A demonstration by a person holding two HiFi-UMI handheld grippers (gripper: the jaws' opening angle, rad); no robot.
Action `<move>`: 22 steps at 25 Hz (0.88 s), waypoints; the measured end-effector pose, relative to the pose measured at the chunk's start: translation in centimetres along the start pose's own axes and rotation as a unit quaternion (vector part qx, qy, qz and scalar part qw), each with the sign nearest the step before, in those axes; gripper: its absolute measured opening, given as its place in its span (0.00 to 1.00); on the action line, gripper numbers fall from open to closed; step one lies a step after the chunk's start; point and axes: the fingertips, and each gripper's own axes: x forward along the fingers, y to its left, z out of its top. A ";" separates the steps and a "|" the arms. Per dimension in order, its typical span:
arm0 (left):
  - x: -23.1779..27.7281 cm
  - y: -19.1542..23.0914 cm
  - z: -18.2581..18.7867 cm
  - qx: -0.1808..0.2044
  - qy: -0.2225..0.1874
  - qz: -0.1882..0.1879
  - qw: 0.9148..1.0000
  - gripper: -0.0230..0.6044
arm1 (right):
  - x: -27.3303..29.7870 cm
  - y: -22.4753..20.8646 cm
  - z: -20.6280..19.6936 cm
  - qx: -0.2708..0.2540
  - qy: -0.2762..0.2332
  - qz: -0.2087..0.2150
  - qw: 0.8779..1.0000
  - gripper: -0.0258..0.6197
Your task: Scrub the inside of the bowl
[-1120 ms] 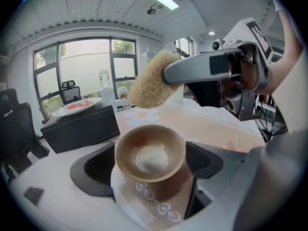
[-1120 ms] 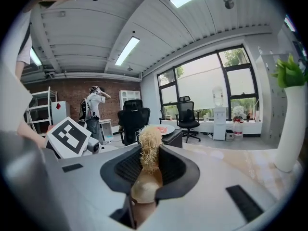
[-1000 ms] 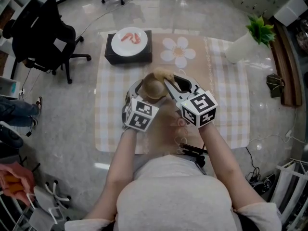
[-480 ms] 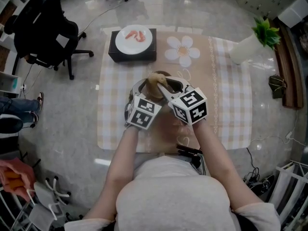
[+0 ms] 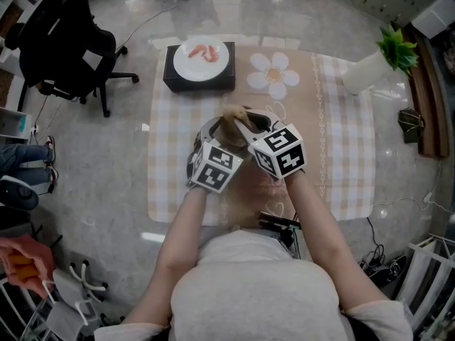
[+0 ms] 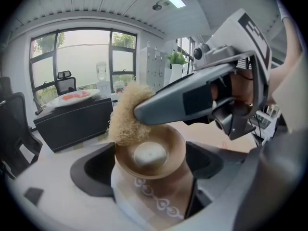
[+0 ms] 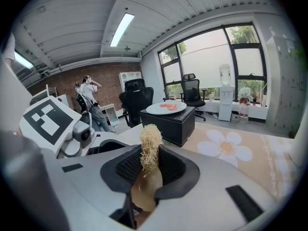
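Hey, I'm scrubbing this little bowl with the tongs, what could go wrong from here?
1. The small golden-brown bowl is pinched only at its sides by the left tongs, so scrubbing pressure could twist it or pop it loose.
2. The straw-coloured fibrous scrubber in the right tongs sits at the bowl's rim, not its base, so a stroke may slide off over the edge.

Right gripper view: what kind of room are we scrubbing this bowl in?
Probably an office or lab space: rolling office chairs, big windows, a water dispenser beside them.
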 end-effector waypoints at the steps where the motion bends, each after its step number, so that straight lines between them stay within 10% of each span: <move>1: 0.0 0.0 0.0 0.000 0.000 -0.001 1.000 0.74 | 0.3 -0.1 0.0 -0.011 0.008 -0.006 1.000 0.18; 22: 0.0 0.0 0.0 0.004 -0.001 -0.004 1.000 0.74 | -0.6 -3.7 0.1 -0.033 0.081 -0.022 0.996 0.18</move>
